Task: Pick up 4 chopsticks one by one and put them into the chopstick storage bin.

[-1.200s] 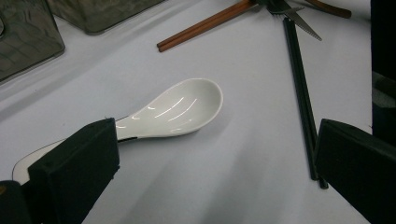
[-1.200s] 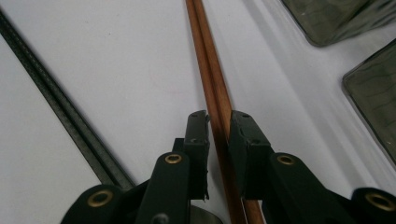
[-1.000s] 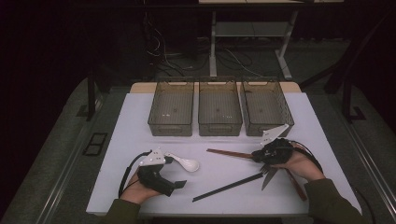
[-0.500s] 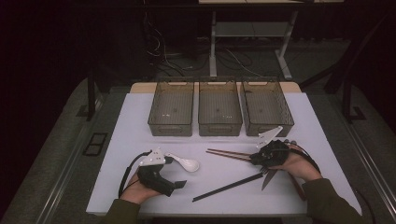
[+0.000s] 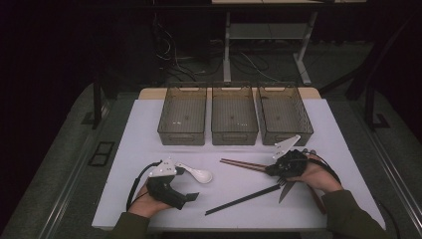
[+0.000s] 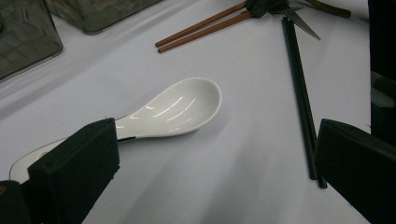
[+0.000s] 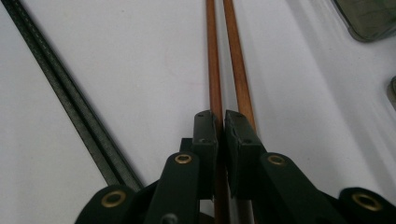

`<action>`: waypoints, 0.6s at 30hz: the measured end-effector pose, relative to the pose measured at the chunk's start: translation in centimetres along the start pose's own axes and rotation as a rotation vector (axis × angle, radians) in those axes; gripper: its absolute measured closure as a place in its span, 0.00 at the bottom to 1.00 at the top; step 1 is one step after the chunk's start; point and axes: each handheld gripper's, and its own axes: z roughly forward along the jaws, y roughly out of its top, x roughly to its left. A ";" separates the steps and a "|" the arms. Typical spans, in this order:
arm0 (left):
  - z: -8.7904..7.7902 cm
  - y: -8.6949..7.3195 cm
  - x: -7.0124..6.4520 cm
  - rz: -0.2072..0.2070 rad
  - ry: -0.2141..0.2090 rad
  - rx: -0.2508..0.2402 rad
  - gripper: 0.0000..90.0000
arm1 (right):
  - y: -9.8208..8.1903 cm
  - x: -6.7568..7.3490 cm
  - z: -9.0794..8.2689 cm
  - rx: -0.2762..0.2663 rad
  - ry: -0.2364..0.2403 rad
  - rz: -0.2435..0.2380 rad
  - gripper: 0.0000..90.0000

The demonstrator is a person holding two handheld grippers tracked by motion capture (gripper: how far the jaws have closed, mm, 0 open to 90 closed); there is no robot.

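The right hand (image 5: 318, 174) lies low on the white worktop (image 5: 149, 129), near its right edge, with the sleeve coming in from the bottom corner. It points the right tongs (image 5: 272, 170) to the left, almost flat along the worktop. The jaws have just been closing, and in the right gripper view the two black pads stand almost pressed together on the brown chopsticks (image 7: 224, 60) — one stick runs into the thin gap between the pads, the other slips under the right pad. So the right tongs (image 7: 220, 122) pinch the brown chopsticks near their thick end, and the sticks reach away side by side, flat on the worktop. In the high view the brown chopsticks (image 5: 244, 165) lie to the left of the hand, in front of the three see-through bins (image 5: 234, 115).

The left hand (image 5: 149, 199) rests at the near left part of the worktop, with the left tongs (image 5: 193, 197) pointing right. Its jaws are spread wide and grip nothing. The white spoon (image 6: 177, 108) lies between them, its handle by the left jaw. The black chopsticks (image 6: 299, 93) lie by the right jaw — long, thin and flat. A knife (image 5: 285, 190) lies just under the right hand.
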 end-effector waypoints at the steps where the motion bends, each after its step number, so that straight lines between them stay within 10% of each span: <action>1: 0.0 0.0 0.0 0.000 0.000 0.000 0.00 | 0.0 0.1 0.0 0.004 0.000 0.000 0.93; 18: 0.0 0.0 0.0 0.000 0.000 -0.001 0.00 | 0.1 0.2 -0.5 -0.005 0.011 0.012 0.93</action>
